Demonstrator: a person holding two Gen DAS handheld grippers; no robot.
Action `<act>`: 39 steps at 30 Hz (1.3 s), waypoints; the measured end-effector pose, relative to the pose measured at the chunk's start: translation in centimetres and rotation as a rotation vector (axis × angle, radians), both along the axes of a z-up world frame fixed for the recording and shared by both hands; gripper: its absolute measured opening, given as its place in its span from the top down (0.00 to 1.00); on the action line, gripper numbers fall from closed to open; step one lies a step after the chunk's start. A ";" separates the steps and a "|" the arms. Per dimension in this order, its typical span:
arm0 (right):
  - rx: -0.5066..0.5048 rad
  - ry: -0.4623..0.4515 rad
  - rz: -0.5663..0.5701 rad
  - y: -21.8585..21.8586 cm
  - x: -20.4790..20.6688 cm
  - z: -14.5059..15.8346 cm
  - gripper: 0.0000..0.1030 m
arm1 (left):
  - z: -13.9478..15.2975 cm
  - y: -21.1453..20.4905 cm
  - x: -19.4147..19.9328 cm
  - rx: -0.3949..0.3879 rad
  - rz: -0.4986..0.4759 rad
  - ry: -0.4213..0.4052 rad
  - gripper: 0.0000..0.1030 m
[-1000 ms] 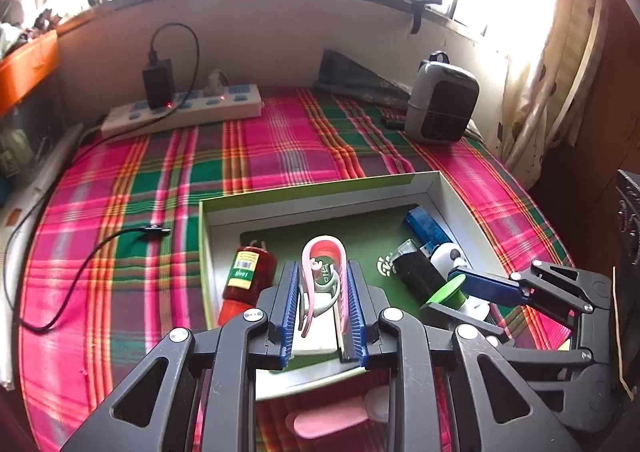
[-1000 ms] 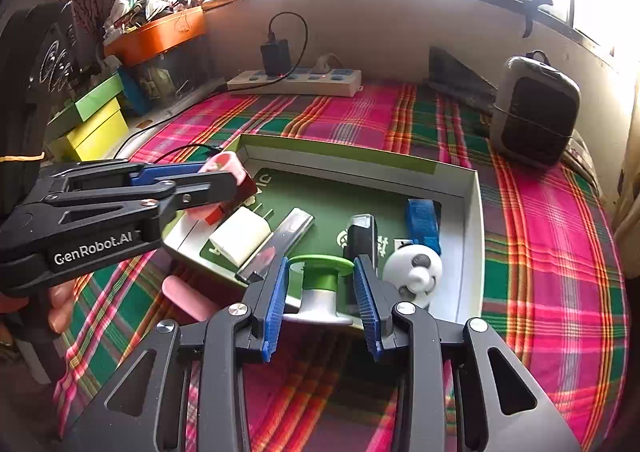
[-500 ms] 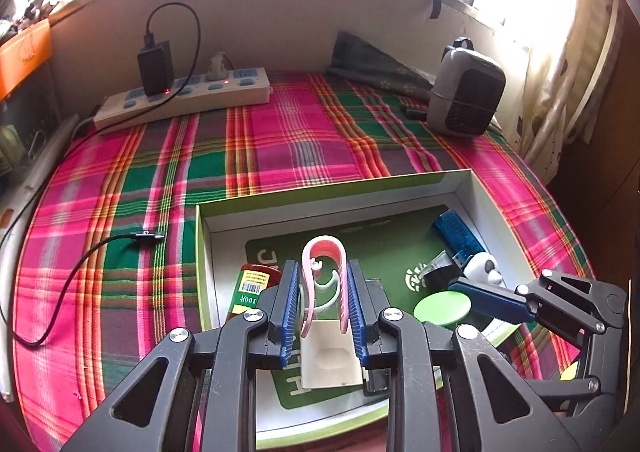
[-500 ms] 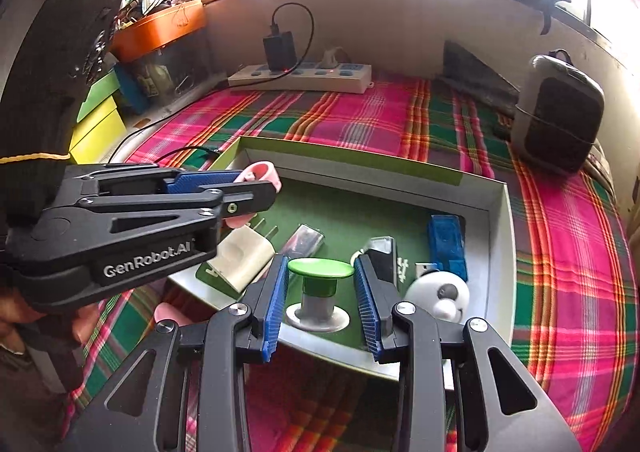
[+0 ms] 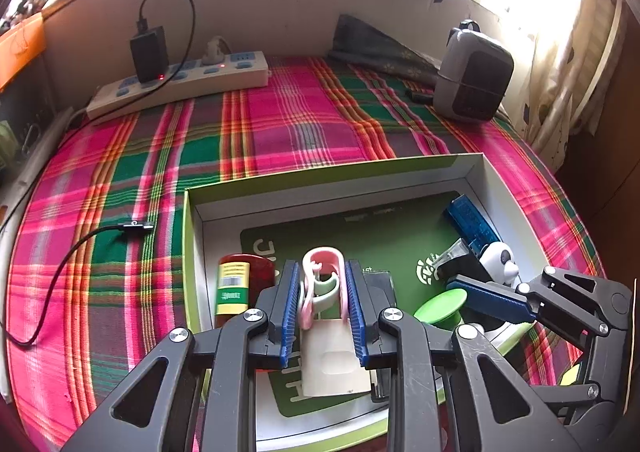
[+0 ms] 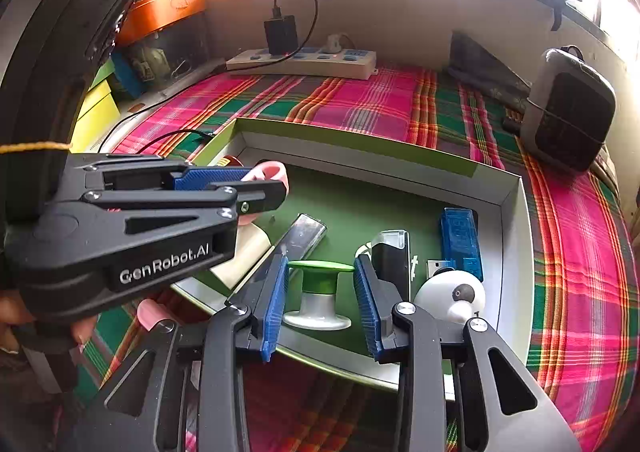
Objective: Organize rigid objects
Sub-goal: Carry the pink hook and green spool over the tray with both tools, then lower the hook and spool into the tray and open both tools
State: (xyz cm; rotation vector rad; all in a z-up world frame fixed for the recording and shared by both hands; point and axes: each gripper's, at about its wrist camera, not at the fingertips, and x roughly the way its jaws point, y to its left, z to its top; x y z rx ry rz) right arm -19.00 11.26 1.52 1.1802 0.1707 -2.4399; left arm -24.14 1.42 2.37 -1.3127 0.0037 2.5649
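I am working over a shallow box (image 5: pixel 192 211) with a green-edged rim that sits on a pink and green plaid cloth (image 5: pixel 280 123). My left gripper (image 5: pixel 322 308) is narrowed onto a pink clip (image 5: pixel 320 264), its blue pads pressing both sides, holding it above the box's left half beside a red bottle (image 5: pixel 236 284). My right gripper (image 6: pixel 322 292) has its pads tight against the cap of a green-topped knob (image 6: pixel 320 276), low over the box's near edge.
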 end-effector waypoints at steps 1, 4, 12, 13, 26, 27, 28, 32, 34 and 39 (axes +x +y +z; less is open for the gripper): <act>0.003 -0.006 0.002 0.0 0.0 -0.1 0.66 | -0.1 -0.1 0.0 0.002 0.004 -0.004 0.78; 0.008 -0.002 0.006 -0.2 0.0 -0.2 0.66 | -0.3 -0.2 -0.1 0.001 0.007 -0.007 0.78; 0.002 -0.004 0.010 -0.3 -0.1 -0.3 0.66 | -0.5 -0.1 -0.2 0.002 0.005 -0.017 0.78; 0.001 -0.005 0.011 -0.3 -0.1 -0.3 0.66 | -0.5 -0.2 -0.2 0.003 0.005 -0.018 0.77; -0.018 0.008 0.009 -0.1 0.2 0.0 0.57 | 0.1 -0.5 0.3 0.015 0.006 -0.002 0.69; -0.018 0.010 0.010 0.0 0.3 0.0 0.57 | 0.3 -0.5 0.4 0.016 0.006 0.001 0.68; -0.018 0.013 0.007 0.1 0.3 0.0 0.57 | 0.4 -0.6 0.5 0.020 0.006 0.004 0.68; -0.030 0.020 -0.003 0.2 0.8 0.3 0.57 | 0.8 -0.7 1.1 0.025 0.009 0.012 0.67; -0.034 0.025 -0.002 0.2 1.1 0.4 0.57 | 1.1 -0.7 1.4 0.029 0.006 0.020 0.67; -0.042 0.044 -0.007 0.1 1.9 0.9 0.56 | 1.7 -1.0 2.4 0.036 0.007 0.036 0.66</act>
